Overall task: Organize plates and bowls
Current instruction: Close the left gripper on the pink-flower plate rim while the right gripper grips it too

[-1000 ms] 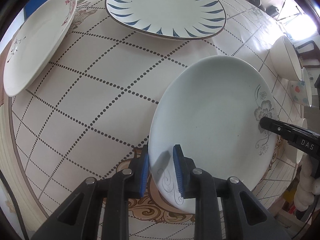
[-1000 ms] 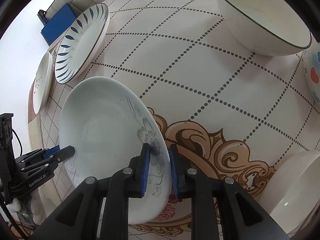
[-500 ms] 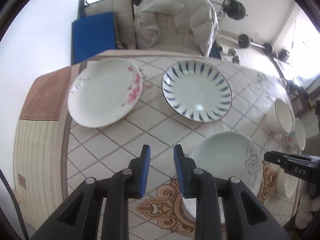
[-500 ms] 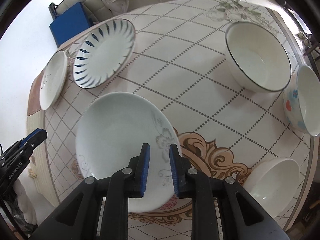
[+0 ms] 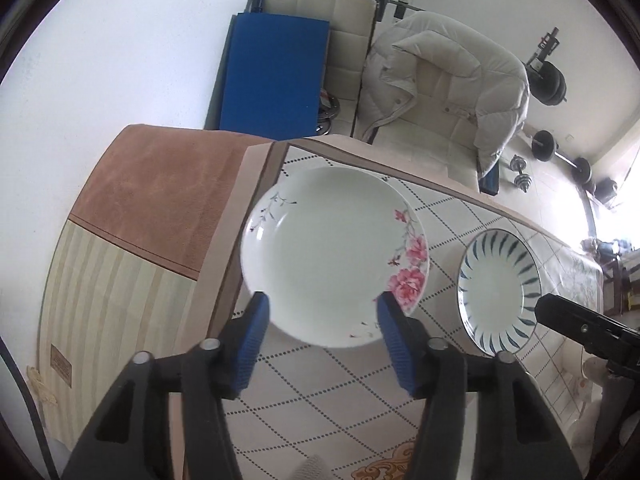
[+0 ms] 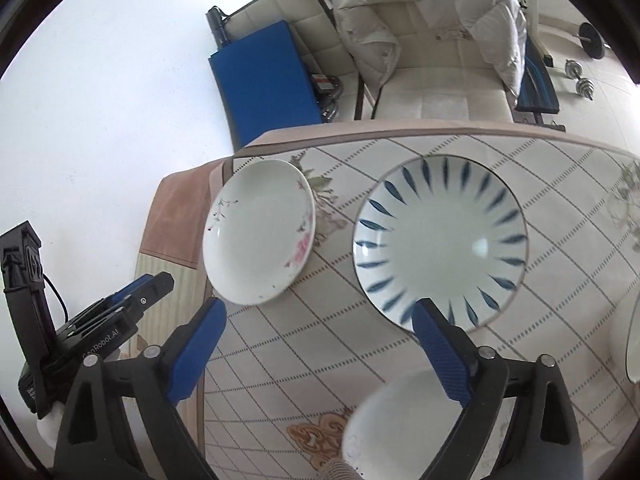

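White plate (image 5: 334, 256) with pink blossoms; white plate (image 6: 440, 242) with blue radial strokes; cream tablecloth (image 5: 340, 400), brown dotted lattice.

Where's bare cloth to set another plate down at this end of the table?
Free: the checked stretch in front of the pink-flower plate and blue-striped plate, back to the grey-flower plate. The gap between the first two is narrow. Crowded: the table's far edge, where both sit.

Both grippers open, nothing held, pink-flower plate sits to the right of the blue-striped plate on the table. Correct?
Not quite: the pink-flower plate sits to the left of the blue-striped plate, as the right wrist view shows. The rest holds: left gripper and right gripper are opening, nothing held.
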Demonstrator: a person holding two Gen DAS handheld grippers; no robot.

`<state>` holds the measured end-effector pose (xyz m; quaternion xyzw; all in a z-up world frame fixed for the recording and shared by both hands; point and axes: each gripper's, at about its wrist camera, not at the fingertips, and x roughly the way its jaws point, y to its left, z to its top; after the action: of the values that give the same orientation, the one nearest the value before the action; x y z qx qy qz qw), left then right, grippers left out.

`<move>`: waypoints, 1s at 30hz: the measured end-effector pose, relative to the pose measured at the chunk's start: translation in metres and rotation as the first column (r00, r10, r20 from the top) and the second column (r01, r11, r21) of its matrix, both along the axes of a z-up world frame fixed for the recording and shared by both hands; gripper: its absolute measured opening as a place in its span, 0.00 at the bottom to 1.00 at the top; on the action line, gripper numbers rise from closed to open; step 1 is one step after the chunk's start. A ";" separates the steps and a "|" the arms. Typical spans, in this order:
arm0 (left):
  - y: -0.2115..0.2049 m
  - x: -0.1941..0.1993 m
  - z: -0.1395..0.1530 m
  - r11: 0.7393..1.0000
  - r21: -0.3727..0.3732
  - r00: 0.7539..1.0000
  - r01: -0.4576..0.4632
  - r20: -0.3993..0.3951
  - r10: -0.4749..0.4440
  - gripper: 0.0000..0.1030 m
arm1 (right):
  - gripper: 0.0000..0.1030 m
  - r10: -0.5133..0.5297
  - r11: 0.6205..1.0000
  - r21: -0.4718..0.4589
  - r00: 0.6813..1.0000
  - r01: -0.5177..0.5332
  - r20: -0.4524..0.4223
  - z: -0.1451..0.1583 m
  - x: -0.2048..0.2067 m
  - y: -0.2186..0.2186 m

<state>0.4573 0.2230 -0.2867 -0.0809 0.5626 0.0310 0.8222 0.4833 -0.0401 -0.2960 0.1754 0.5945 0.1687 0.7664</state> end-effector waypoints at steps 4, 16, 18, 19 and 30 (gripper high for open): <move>0.034 0.020 -0.018 0.998 -0.011 0.998 -0.062 -0.026 0.062 0.66 | 0.95 0.050 0.999 -0.018 0.998 -0.051 -0.034 -0.018 0.052 0.039; 0.094 0.063 -0.100 0.965 -0.189 0.961 -0.182 -0.241 0.134 0.64 | 0.95 0.206 0.977 0.001 0.946 -0.212 -0.252 -0.105 0.160 0.107; 0.096 0.066 -0.111 0.950 -0.243 0.954 -0.198 -0.270 0.129 0.64 | 0.94 0.222 0.973 0.004 0.934 -0.230 -0.281 -0.115 0.168 0.111; 0.096 0.067 -0.116 0.944 -0.257 0.950 -0.207 -0.284 0.131 0.58 | 0.92 0.227 0.972 0.008 0.929 -0.235 -0.293 -0.119 0.170 0.113; 0.081 0.071 -0.131 0.953 -0.255 0.949 -0.164 -0.304 0.082 0.25 | 0.53 0.253 0.965 0.028 0.888 -0.263 -0.384 -0.155 0.178 0.116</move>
<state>0.5284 0.3045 -0.4177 -0.2251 0.6694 0.0154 0.7078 0.6613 0.0755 -0.4510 0.1151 0.7531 0.2237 0.6079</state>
